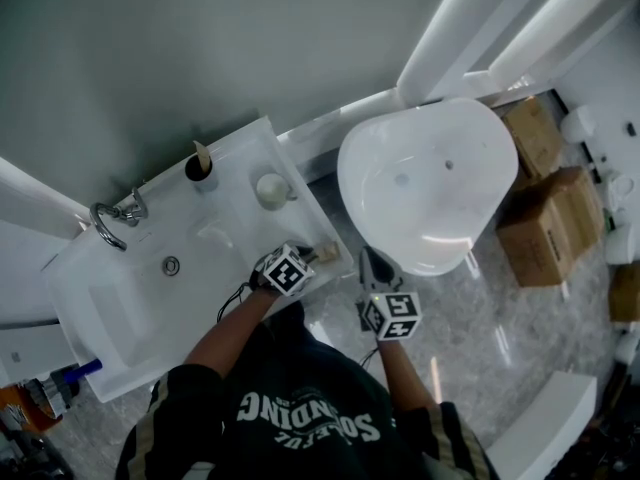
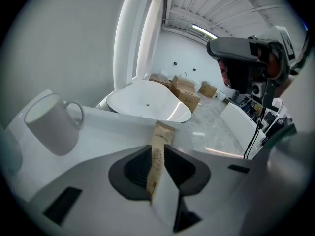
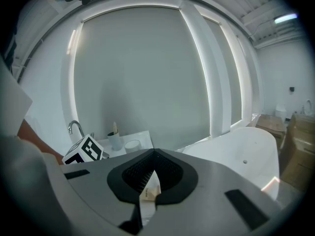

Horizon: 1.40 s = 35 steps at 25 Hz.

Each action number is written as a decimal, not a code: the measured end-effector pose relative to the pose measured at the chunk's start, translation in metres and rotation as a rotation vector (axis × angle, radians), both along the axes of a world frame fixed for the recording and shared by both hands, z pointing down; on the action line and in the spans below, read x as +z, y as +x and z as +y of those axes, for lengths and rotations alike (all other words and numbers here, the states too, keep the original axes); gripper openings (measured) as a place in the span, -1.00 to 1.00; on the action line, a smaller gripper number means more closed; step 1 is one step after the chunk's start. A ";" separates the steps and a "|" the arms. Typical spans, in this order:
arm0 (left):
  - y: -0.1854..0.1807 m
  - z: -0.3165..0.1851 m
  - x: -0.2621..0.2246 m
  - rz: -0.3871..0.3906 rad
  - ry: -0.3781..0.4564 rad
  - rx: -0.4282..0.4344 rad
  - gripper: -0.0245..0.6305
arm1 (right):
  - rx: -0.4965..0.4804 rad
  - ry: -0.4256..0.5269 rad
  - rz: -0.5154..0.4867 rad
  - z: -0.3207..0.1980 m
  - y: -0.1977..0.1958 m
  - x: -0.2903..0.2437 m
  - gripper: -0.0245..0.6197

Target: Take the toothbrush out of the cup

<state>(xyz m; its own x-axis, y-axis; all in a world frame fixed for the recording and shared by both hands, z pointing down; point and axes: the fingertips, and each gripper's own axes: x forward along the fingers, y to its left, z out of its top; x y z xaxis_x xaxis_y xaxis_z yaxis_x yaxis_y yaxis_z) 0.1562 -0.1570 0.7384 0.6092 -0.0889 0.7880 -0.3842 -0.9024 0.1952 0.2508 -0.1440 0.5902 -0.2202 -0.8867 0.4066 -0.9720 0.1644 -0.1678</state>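
Your left gripper (image 2: 156, 163) is clenched on a paper-sleeved packet (image 2: 160, 136), likely the toothbrush, at the vanity top's (image 1: 240, 153) right edge, out of any cup. Your right gripper (image 3: 147, 181) pinches a paper scrap (image 3: 149, 193). A dark cup (image 1: 199, 169) at the back edge holds another stick.

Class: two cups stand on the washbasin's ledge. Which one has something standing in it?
The handleless cup nearer the faucet: a pale upright item sticks out of it. The white mug, with a handle, shows nothing inside.
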 end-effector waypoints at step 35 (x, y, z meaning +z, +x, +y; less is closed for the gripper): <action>-0.221 -0.054 -0.122 0.208 0.314 -0.609 -0.93 | -0.438 0.100 -0.023 -0.072 -0.181 -0.045 -0.93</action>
<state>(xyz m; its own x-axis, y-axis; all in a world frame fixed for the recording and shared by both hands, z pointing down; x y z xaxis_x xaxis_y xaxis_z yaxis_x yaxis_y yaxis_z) -0.0647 -0.2105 0.6168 0.5138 -0.6644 0.5428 -0.8207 -0.5649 0.0855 0.0701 -0.2162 0.5454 -0.5920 -0.7422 0.3142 -0.8030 0.5765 -0.1513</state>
